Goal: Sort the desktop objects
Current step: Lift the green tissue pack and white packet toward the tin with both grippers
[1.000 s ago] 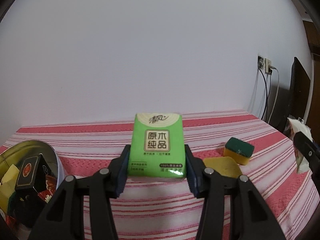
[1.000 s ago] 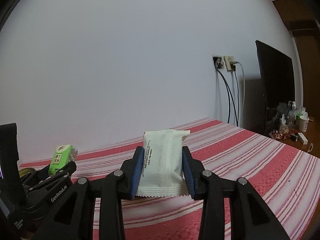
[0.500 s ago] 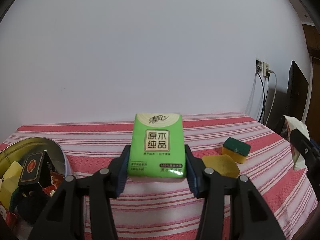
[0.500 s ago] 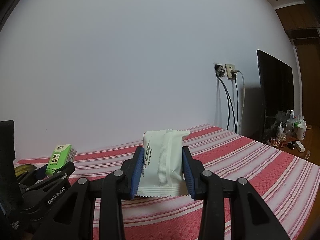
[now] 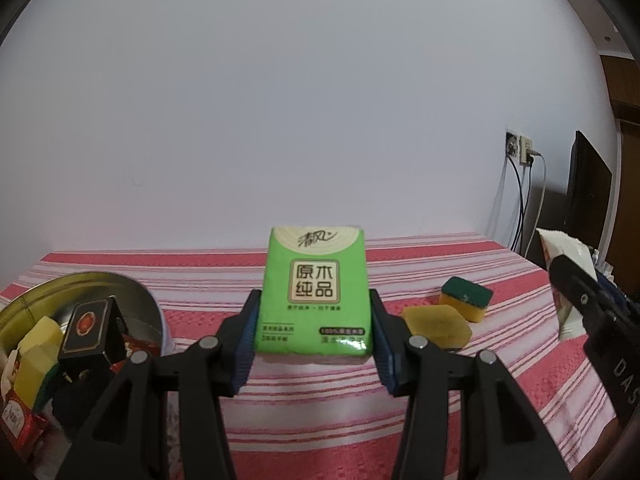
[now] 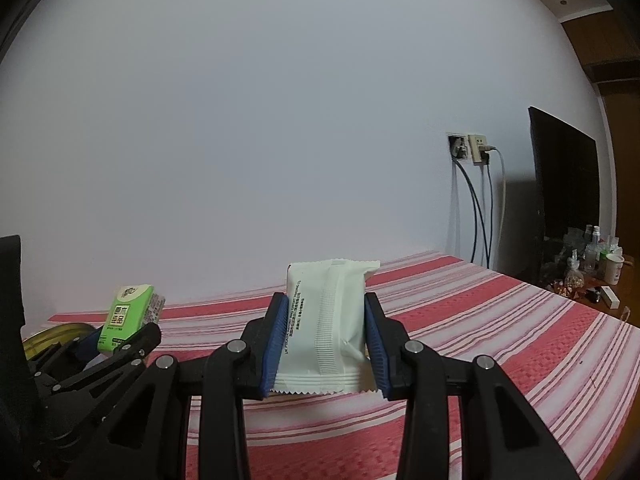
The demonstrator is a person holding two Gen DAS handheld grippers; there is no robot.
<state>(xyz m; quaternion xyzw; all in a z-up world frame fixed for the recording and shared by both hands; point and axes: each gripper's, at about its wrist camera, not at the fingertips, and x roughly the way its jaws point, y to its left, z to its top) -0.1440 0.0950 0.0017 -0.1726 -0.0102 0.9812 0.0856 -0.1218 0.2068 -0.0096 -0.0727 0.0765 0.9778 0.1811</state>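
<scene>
My left gripper (image 5: 314,320) is shut on a green tissue pack (image 5: 314,292) and holds it above the striped table. My right gripper (image 6: 326,340) is shut on a white sealed packet (image 6: 326,320), also held above the table. The right wrist view shows the left gripper (image 6: 116,340) with the green tissue pack (image 6: 126,316) at the far left. The left wrist view shows the right gripper (image 5: 588,308) and the white packet (image 5: 564,256) at the far right. A round metal tin (image 5: 132,292) at the lower left holds a black box (image 5: 90,332), yellow sponges and red packets.
A yellow-green sponge (image 5: 466,298) and a flat yellow piece (image 5: 436,326) lie on the red-striped tablecloth (image 5: 320,412) right of the left gripper. A wall socket with cables (image 6: 476,152) and a black monitor (image 6: 564,172) stand at the right. Bottles and cups (image 6: 592,252) crowd a side table.
Both grippers have risen slightly with their loads still held. The left wrist view has swung a little right, so the tin shows further in at lower left.
</scene>
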